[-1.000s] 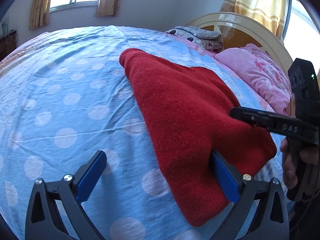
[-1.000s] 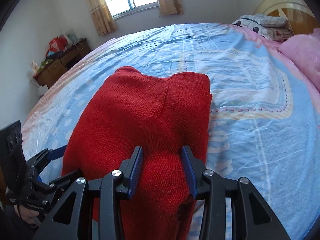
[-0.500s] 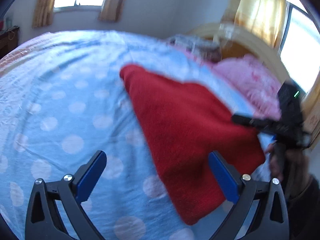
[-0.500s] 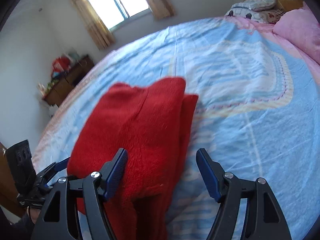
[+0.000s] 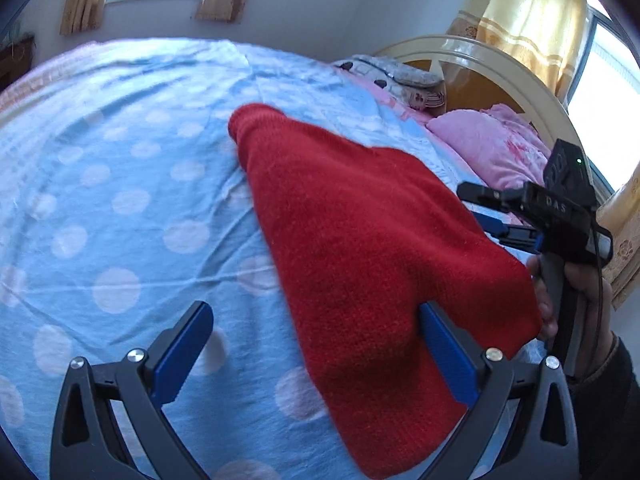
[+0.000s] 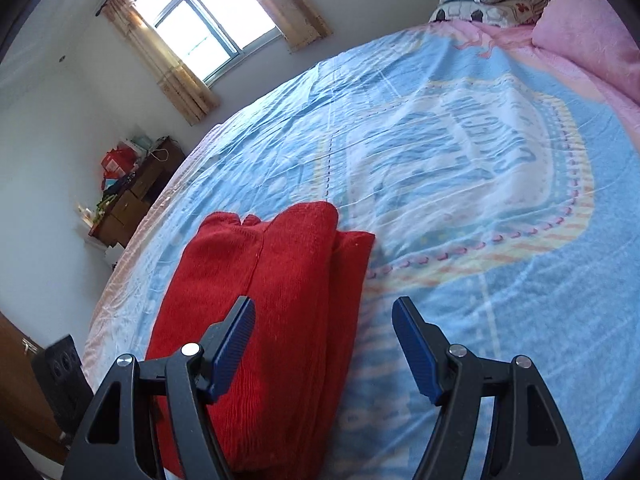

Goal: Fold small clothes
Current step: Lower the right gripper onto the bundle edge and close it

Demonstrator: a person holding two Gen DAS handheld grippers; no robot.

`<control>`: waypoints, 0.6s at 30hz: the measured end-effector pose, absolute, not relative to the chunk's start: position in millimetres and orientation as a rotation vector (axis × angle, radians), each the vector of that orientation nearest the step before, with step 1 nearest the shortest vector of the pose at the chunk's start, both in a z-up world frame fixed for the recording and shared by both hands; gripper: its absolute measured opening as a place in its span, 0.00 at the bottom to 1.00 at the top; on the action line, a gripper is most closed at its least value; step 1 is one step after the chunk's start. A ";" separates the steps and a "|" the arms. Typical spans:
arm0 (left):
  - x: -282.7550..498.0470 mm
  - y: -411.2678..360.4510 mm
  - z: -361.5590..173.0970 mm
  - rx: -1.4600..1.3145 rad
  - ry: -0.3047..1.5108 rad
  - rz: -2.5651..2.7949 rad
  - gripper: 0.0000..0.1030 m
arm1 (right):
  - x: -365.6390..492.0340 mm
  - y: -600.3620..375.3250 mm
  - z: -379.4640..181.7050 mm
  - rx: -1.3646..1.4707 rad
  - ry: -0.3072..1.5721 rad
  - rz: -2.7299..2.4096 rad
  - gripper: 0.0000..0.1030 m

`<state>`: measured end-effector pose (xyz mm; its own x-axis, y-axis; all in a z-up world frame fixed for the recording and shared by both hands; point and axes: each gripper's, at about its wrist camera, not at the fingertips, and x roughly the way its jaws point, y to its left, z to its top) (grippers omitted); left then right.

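Both tools are released. The left tool [image 5: 316,354] has jaws spread wide, its right finger against the folded red sweater [image 5: 372,248]. The right tool [image 6: 324,344] hovers over the sweater's right edge on the blue bed sheet [image 6: 480,208].

Right tongs [image 6: 323,344] spread wide, off the sweater [image 6: 264,308] pinched between them a second ago. Pulled back and up, far edge of sweater now flat on the bed [image 6: 460,184]. Left tongs [image 5: 316,354] barely shifted.
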<state>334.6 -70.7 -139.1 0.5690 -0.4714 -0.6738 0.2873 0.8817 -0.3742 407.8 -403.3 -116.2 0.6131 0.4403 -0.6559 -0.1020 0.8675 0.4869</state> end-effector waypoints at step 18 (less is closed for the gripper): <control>330.3 -81.1 -139.9 -0.174 0.835 -0.436 1.00 | 467.7 -387.5 -151.4 0.514 0.933 0.405 0.56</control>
<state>330.3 -81.1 -139.9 0.5892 -0.4394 -0.6780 0.3052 0.8980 -0.3168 467.7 -387.5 -151.4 0.5368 0.5374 -0.6504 -0.1079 0.8083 0.5789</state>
